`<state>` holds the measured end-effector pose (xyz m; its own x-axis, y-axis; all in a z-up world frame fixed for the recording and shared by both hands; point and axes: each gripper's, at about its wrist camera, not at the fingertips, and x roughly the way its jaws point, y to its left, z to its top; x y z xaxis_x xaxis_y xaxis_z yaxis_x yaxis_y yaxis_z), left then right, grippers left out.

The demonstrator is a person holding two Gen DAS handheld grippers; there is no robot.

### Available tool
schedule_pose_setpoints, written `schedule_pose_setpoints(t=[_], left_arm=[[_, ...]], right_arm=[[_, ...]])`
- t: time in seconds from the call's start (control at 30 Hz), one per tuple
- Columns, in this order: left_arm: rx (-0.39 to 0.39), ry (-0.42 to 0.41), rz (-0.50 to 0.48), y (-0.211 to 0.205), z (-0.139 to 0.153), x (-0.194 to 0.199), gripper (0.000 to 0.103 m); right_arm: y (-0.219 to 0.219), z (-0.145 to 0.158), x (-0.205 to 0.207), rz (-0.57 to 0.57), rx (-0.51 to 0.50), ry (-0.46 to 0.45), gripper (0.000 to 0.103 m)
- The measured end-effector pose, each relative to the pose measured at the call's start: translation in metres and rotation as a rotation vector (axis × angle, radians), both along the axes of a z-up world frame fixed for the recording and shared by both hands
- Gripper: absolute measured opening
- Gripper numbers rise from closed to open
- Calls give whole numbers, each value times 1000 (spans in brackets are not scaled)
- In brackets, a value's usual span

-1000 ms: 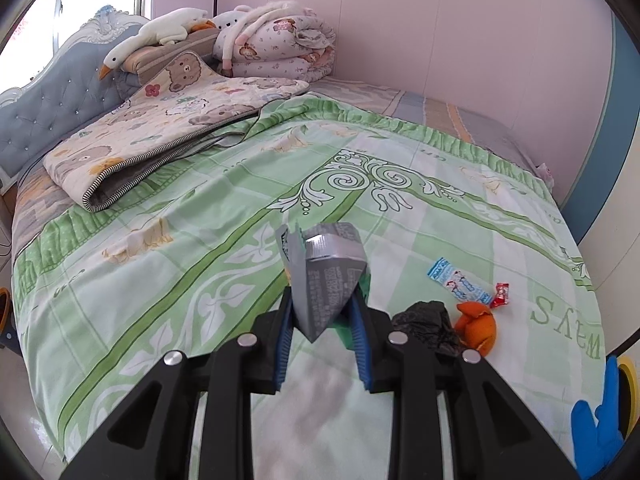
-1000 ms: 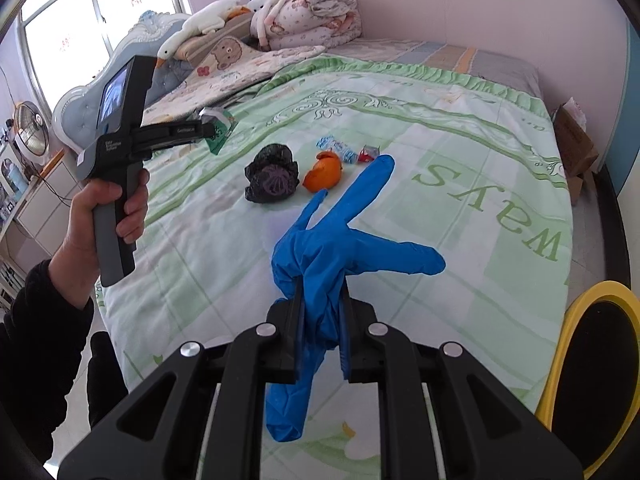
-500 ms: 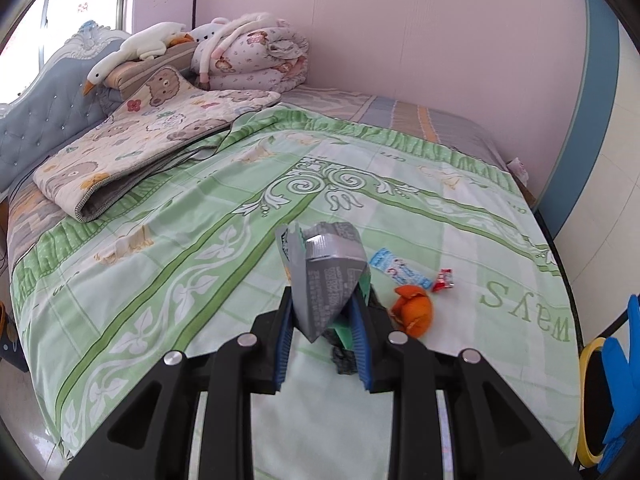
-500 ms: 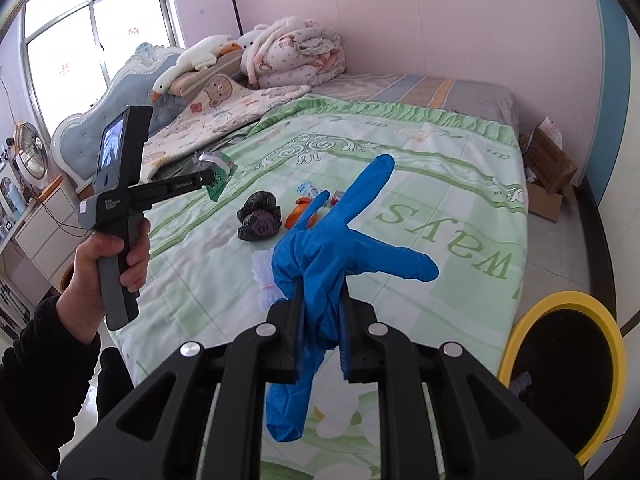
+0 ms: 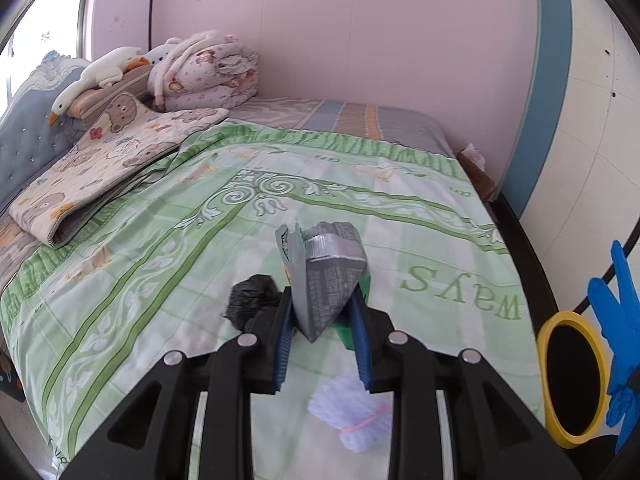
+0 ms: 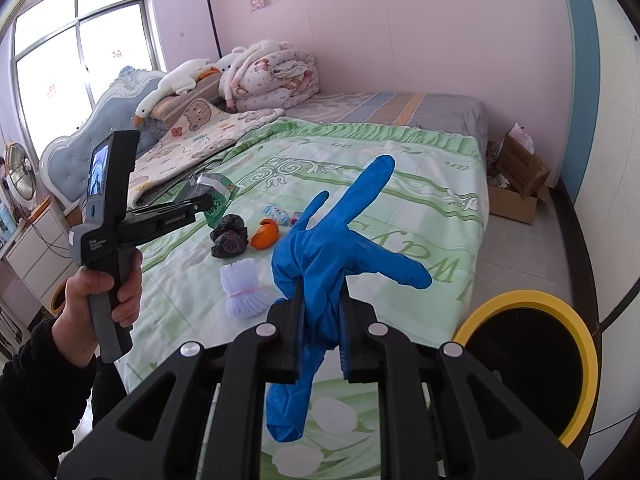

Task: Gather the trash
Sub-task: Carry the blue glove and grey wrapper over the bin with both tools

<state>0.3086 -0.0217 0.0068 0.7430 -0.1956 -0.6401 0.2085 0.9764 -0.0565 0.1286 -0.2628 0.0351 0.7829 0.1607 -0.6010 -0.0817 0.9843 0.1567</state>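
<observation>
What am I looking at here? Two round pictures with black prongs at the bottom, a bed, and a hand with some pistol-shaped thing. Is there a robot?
No robot. A person holds a hand-held gripper in each hand, and each carries a wide-angle camera looking along its two fingers, so the black prongs are the gripper's own. One picture comes from the left gripper, which is shut on a grey wrapper. The other comes from the right gripper, shut on a blue glove. That view also shows the person's hand holding the left gripper from the side. On the bed lie more bits of trash: a black bag, an orange peel, a white net and small sweet wrappers. A yellow-rimmed bin stands on the floor beside the bed.
</observation>
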Motion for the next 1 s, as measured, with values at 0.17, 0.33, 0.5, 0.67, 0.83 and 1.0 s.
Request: schedule_pose_setpoints(t=[0.17, 0.33, 0.5, 0.67, 0.83, 1.0], left_arm=[[-3, -14, -61, -31, 8, -15, 25], [-4, -29, -123, -62, 13, -30, 25], [-12, -38, -186, -94, 18, -45, 25], [-15, -47, -253, -128, 20, -60, 25], [-17, -47, -308, -156, 21, -73, 25], [-12, -44, -357, -185, 18, -84, 25]], right_arm=[[-24, 6, -10, -42, 7, -17, 13], [-53, 9, -21, -90, 16, -28, 13], [-76, 11, -32, -134, 19, -37, 13], [-101, 11, -41, -178, 23, -41, 13], [-126, 10, -52, -223, 21, -41, 13], [-154, 5, -62, -267, 27, -36, 13]])
